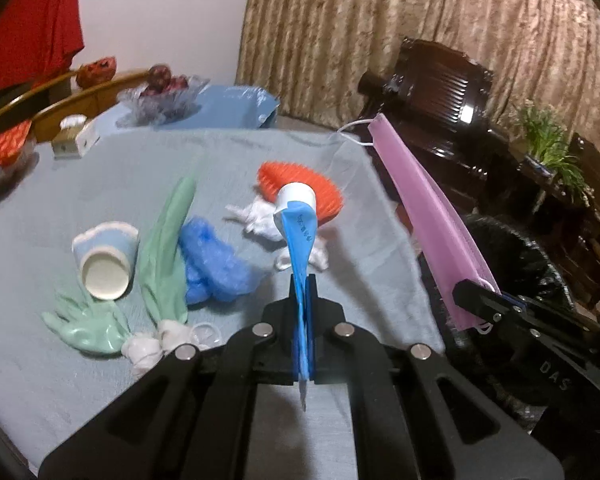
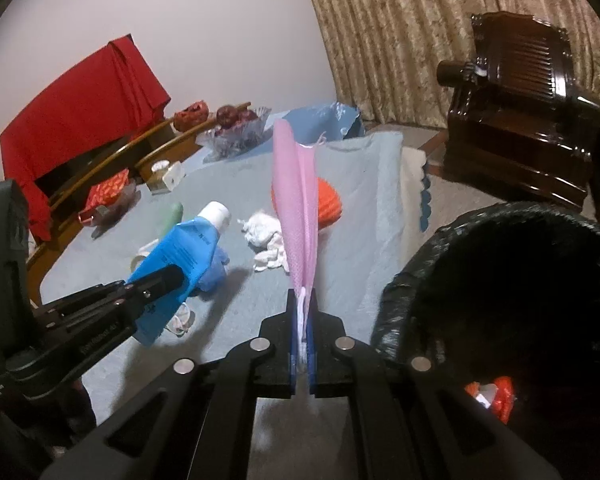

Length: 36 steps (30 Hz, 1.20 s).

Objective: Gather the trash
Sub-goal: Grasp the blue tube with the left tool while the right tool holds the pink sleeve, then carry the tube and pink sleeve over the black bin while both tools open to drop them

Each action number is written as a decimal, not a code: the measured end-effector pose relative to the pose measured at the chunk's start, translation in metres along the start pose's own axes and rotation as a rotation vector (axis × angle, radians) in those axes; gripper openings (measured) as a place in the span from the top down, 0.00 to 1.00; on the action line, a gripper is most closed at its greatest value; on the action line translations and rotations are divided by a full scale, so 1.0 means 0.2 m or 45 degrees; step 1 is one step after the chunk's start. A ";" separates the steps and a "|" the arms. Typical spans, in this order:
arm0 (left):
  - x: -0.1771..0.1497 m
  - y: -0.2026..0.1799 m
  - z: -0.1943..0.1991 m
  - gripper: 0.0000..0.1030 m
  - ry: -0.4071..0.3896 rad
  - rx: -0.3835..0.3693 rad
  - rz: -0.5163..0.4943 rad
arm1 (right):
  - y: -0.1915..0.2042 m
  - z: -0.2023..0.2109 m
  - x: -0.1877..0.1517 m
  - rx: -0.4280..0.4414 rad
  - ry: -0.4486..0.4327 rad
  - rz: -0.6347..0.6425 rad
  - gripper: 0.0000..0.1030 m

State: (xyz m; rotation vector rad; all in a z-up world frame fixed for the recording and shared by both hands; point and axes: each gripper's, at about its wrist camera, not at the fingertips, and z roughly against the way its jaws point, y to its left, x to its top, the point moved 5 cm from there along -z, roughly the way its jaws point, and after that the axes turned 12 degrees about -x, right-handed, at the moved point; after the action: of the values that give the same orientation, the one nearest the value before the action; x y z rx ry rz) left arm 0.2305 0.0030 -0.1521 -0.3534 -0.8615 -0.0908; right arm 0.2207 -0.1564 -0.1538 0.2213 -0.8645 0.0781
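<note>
My left gripper (image 1: 305,296) is shut on a flattened blue tube with a white cap (image 1: 298,232), held above the table; the tube also shows in the right wrist view (image 2: 184,256). My right gripper (image 2: 302,312) is shut on a pink face mask (image 2: 296,200), also in the left wrist view (image 1: 424,216), held beside the black-lined trash bin (image 2: 500,280). On the blue-grey tablecloth (image 1: 100,200) lie green gloves (image 1: 160,248), a paper cup (image 1: 106,260), a blue crumpled cover (image 1: 212,268), white tissues (image 1: 260,220) and an orange paper fan (image 1: 316,188).
A glass fruit bowl (image 1: 160,96), a small box (image 1: 74,136) and a red packet (image 1: 2,148) stand at the table's far side. A dark wooden chair (image 2: 520,120) and curtain (image 1: 380,40) are to the right. A red cloth (image 2: 80,120) hangs behind.
</note>
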 end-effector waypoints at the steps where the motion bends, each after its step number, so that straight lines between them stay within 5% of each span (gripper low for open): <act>1: 0.01 -0.02 0.01 0.98 -0.005 -0.009 -0.005 | -0.01 0.02 0.00 -0.007 -0.008 -0.003 0.96; 15: 0.05 -0.50 -0.05 0.98 -0.028 -0.205 -0.126 | -0.41 0.35 0.00 -0.223 -0.090 -0.094 0.96; 28: -0.10 -0.89 -0.42 0.98 0.172 -0.376 -0.230 | -0.79 0.31 -0.26 -0.400 0.096 -0.254 0.96; 36: -0.14 -0.94 -0.58 0.97 0.245 -0.395 -0.239 | -0.90 0.23 -0.35 -0.435 0.162 -0.306 0.96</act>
State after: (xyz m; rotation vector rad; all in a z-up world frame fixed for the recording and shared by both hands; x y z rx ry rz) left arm 0.2549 -0.2155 -0.1920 -0.5439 -0.6875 -0.4296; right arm 0.1701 -0.3408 -0.2068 -0.0018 -0.7061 -0.2760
